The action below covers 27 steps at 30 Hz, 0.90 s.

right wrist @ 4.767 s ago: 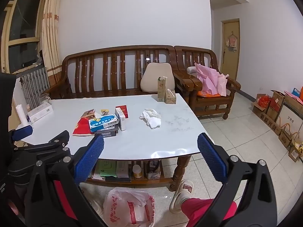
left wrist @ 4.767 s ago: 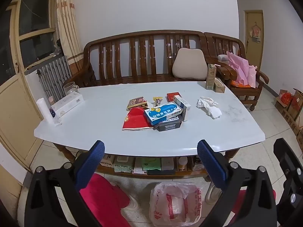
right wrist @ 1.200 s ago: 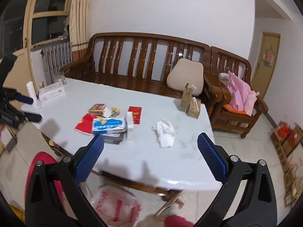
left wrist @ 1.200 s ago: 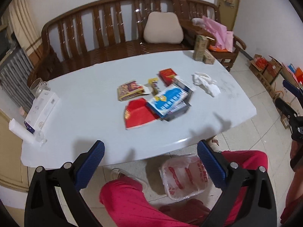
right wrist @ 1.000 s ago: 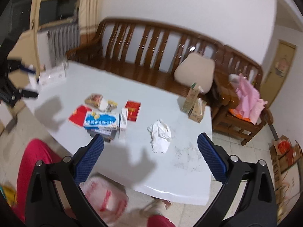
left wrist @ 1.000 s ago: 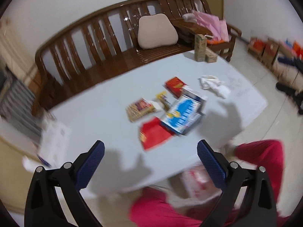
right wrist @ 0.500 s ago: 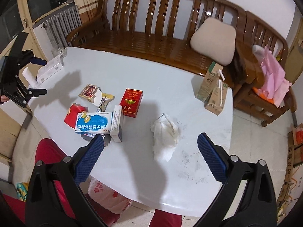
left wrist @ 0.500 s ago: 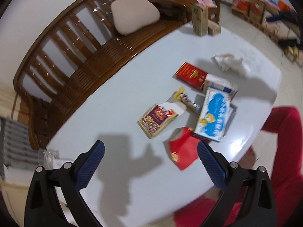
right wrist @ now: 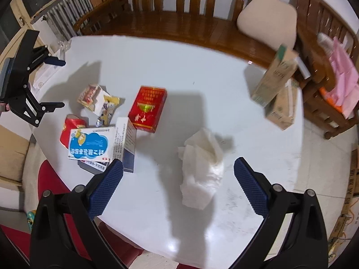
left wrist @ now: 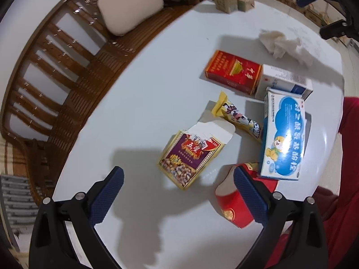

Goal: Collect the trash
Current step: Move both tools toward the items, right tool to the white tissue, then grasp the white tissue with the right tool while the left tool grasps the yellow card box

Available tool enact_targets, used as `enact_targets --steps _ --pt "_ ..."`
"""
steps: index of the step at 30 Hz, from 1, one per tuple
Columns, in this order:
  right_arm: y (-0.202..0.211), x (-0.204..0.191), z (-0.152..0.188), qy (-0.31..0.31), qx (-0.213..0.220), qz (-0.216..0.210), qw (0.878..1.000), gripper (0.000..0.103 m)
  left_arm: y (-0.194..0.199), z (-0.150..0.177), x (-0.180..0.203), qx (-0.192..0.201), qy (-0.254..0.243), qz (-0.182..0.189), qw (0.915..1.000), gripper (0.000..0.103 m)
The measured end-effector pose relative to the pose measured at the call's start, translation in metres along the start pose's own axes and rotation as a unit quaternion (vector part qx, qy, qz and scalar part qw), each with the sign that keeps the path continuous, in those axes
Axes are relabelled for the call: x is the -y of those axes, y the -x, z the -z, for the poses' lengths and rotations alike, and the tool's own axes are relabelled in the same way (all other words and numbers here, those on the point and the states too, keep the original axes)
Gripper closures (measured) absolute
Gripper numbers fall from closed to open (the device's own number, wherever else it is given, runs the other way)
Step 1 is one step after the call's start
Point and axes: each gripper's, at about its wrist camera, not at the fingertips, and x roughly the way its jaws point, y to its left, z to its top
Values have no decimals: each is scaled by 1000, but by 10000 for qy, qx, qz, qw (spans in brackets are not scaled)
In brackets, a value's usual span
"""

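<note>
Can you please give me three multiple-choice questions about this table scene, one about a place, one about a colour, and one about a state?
1. Where does the crumpled tissue lie?
A. between the open fingers of the right gripper, on the table
B. on the bench
C. under the blue box

2. What colour is the cigarette pack?
A. green
B. red
C. black

3. In what state is the left gripper?
A. shut on a box
B. shut and empty
C. open and empty

Answers: 1 A, the right wrist view shows it on the table between the blue pads. 2 B, its face is red with gold print. 3 C, its pads stand wide apart over the table.
</note>
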Motion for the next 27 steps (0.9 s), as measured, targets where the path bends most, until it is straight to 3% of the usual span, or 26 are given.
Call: enact_targets --steps 16,27 --pt "-81 17 -2 -195 -629 -394 9971 6 -57 -13 2 -253 -497 489 9972 7" --pt "-88 25 0 -148 -566 -19 9983 6 -81 -22 0 -347 -556 659 9957 7"
